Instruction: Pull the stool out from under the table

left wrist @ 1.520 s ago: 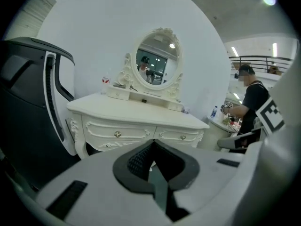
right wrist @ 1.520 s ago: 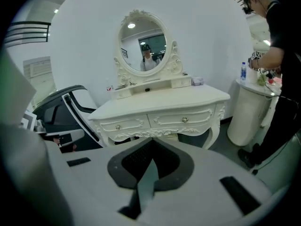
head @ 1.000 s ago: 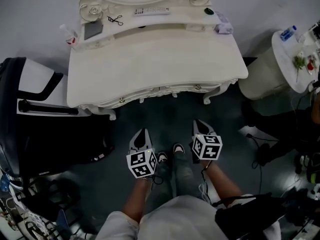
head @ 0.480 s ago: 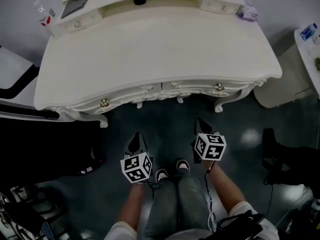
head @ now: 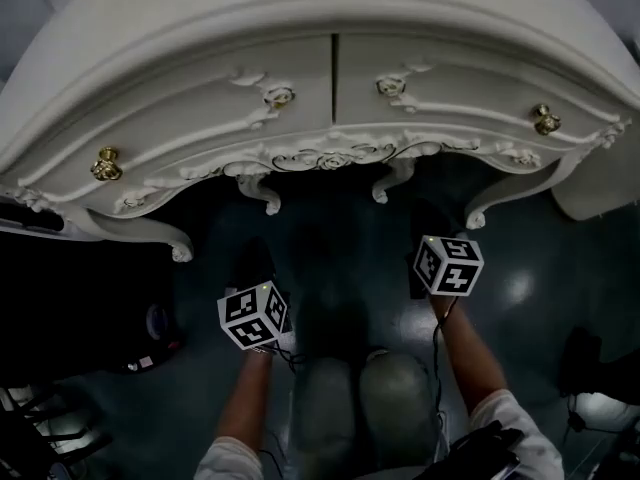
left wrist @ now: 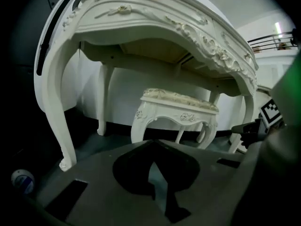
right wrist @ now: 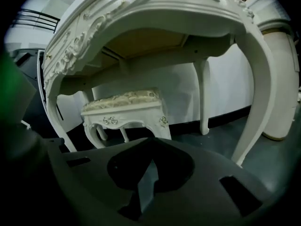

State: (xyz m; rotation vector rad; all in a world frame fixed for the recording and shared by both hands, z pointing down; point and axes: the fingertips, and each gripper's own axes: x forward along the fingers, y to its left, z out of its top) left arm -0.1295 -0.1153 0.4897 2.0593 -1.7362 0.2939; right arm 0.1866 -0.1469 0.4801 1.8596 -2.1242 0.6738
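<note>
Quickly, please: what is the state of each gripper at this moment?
Left gripper: shut, holding nothing; the stool is ahead of it, untouched.
Right gripper: shut, holding nothing.

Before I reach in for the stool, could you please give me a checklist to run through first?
1. Stool upright under the dressing table: ok.
2. Left gripper jaws open for a grasp: not ok, shut and empty.
3. Right gripper jaws open for a grasp: not ok, shut and empty.
4. A gripper touching the stool: not ok, both are short of it.
5. Stool's rear legs free to slide: cannot tell.
</note>
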